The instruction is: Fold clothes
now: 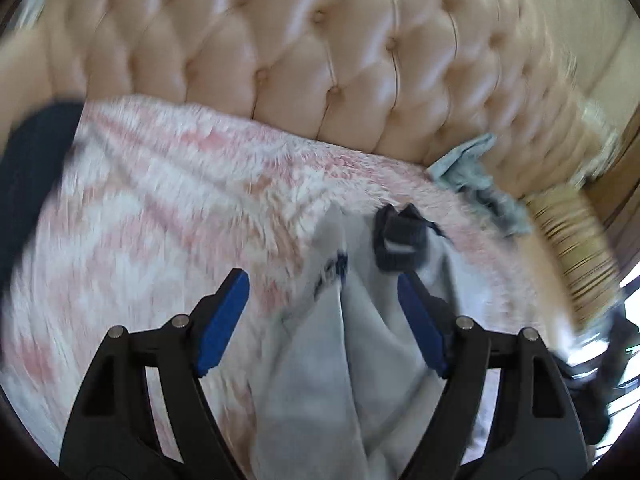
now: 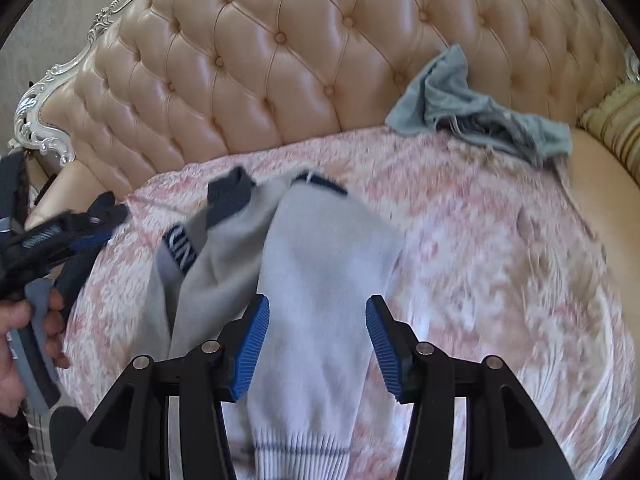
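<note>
A light grey sweater with a navy collar lies bunched on the pink-and-white fluffy blanket. Its ribbed hem sits at the bottom of the right wrist view. My right gripper is open, and a fold of the sweater lies between its blue pads without being pinched. My left gripper is also open over the same sweater, just short of the collar. The right wrist view shows the left gripper blurred at the left edge, held by a hand.
The blanket covers the seat of a tufted beige leather sofa with an ornate white frame. A crumpled blue-grey cloth rests against the backrest at the right. A striped cushion sits at the far right.
</note>
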